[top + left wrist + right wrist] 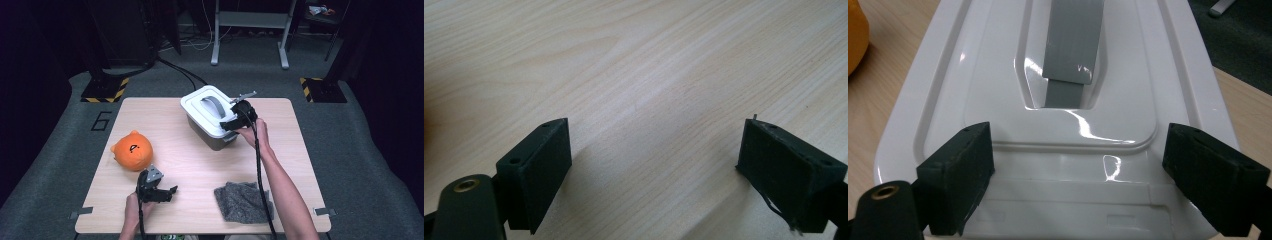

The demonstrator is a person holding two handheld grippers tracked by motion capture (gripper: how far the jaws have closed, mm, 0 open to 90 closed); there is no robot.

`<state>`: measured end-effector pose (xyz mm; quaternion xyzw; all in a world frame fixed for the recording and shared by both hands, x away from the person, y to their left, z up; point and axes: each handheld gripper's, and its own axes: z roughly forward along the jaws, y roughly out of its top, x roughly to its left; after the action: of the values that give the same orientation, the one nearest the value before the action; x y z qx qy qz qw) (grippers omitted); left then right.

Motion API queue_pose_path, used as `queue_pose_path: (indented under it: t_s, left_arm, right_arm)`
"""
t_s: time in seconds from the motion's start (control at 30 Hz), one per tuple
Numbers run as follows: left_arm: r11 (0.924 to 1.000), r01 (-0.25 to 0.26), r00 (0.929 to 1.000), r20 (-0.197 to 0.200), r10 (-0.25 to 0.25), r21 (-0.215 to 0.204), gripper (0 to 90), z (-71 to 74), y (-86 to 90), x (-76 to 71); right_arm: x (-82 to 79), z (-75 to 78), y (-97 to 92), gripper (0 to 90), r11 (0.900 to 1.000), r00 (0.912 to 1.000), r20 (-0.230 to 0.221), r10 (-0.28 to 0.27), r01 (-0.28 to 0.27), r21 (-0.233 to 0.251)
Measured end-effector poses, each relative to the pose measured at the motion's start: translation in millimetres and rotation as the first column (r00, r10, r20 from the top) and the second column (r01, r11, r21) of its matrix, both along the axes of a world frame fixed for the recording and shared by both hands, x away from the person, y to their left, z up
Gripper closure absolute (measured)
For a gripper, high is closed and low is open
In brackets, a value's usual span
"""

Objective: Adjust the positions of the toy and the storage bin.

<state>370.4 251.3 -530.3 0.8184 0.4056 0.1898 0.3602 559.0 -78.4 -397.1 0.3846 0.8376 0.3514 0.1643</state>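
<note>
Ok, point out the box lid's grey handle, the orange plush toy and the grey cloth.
grey handle (1072, 47), right gripper view, on its flat strap.
orange plush toy (132, 150), high view, middle of its face.
grey cloth (241, 201), high view, its centre.

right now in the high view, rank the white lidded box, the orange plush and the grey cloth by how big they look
1. white lidded box, the largest.
2. grey cloth.
3. orange plush, the smallest.
The cloth lies nearer the camera than the box, so their gap is unsure.
</note>
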Motion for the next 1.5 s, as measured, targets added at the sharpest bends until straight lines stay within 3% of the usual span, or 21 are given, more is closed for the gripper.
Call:
queue_pose_path:
  t_s: [0.83,1.5]
  left_arm:
    - [1.0,0.0,1.0,-0.002,0.0,0.002,13.2,0.2,0.2,-0.1]
    - [1.0,-0.002,1.0,-0.001,0.002,0.004,13.2,0.3,0.2,-0.2]
  right_arm:
    - [-24.9,-2.2,-26.9,13.1,0.9997,0.9996,0.02,0.019,-0.02,0.013]
    - [-47.7,-3.7,-37.4,13.9,0.9994,0.9994,0.029,0.016,-0.017,0.03]
